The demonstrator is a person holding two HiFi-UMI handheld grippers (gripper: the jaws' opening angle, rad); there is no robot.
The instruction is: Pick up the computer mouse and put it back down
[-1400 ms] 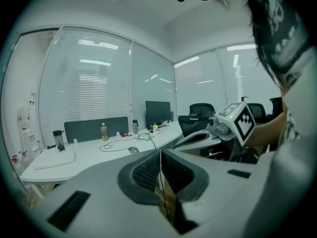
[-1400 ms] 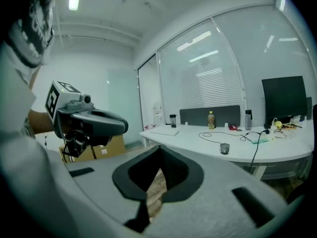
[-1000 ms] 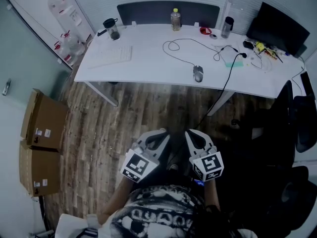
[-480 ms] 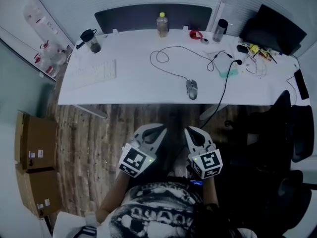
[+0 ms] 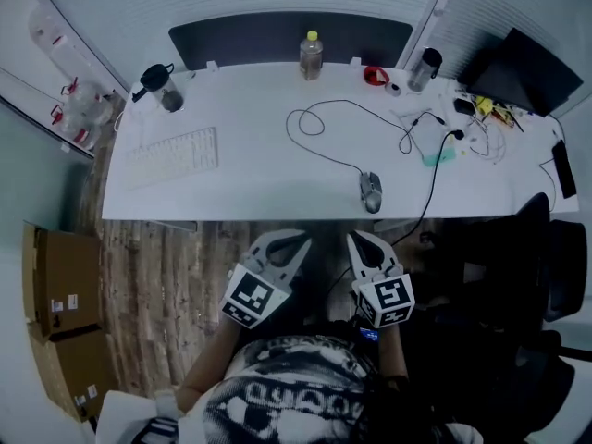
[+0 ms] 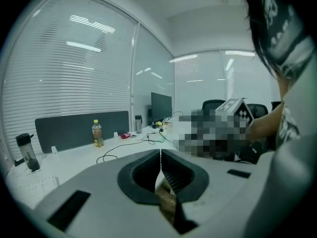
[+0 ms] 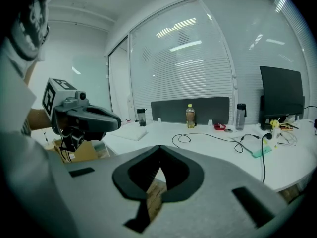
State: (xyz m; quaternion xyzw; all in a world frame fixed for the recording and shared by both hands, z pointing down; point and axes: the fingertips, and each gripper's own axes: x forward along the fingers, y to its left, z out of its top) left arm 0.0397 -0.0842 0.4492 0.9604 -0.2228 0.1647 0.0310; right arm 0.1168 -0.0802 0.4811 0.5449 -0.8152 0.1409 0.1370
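A white desk [image 5: 259, 178] is standing on a wood floor [image 5: 157, 285], in front of slatted blinds; both grippers are hovering side by side just short of its near edge, pointing toward it. The left gripper [image 5: 298, 240] is holding its jaws pressed together with nothing between them; the right gripper [image 5: 357, 239] is doing likewise, tips meeting, empty. The mouse [image 5: 371, 191] is lying on the desk near the front edge, at about twelve o'clock from the right gripper and apart from both; its cable [image 5: 288, 126] is looping away toward eleven o'clock. A keyboard [image 5: 172, 156] is sitting at ten o'clock from the left gripper; a bottle [image 5: 311, 55] is standing at the far edge at twelve, a dark cup [image 5: 159, 86] at eleven, a tumbler [image 5: 424, 68] at one; a monitor [image 5: 523, 72] is sitting at two o'clock; cardboard boxes [image 5: 51, 285] are lying on the floor at nine o'clock.
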